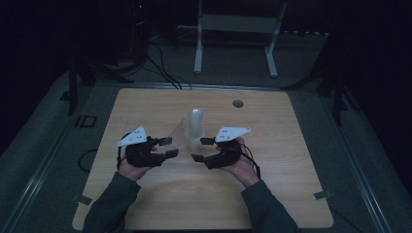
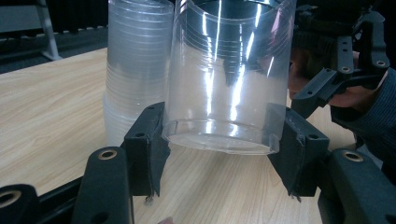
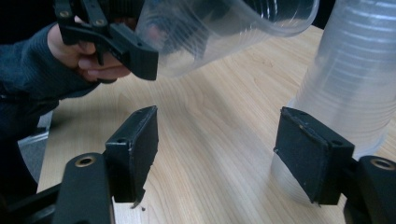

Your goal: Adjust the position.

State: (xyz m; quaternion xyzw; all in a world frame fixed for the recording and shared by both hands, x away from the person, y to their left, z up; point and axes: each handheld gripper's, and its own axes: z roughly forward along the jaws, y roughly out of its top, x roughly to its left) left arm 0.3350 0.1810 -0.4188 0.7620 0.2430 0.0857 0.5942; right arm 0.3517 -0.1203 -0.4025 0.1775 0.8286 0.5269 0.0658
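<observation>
A clear cup (image 2: 224, 88) is clamped at its base by the left gripper (image 2: 219, 154), lifted off the table (image 1: 272, 194); its rim is cut off. The right gripper (image 3: 215, 154) is held open, empty, beside the cup stack (image 3: 355, 79), whose top is cropped.

Black fingers (image 2: 144, 149) — brass rivets — dark sleeves (image 1: 112, 199).

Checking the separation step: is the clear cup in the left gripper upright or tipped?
Tipped: the clear cup leans beside the upright cup stack.
</observation>
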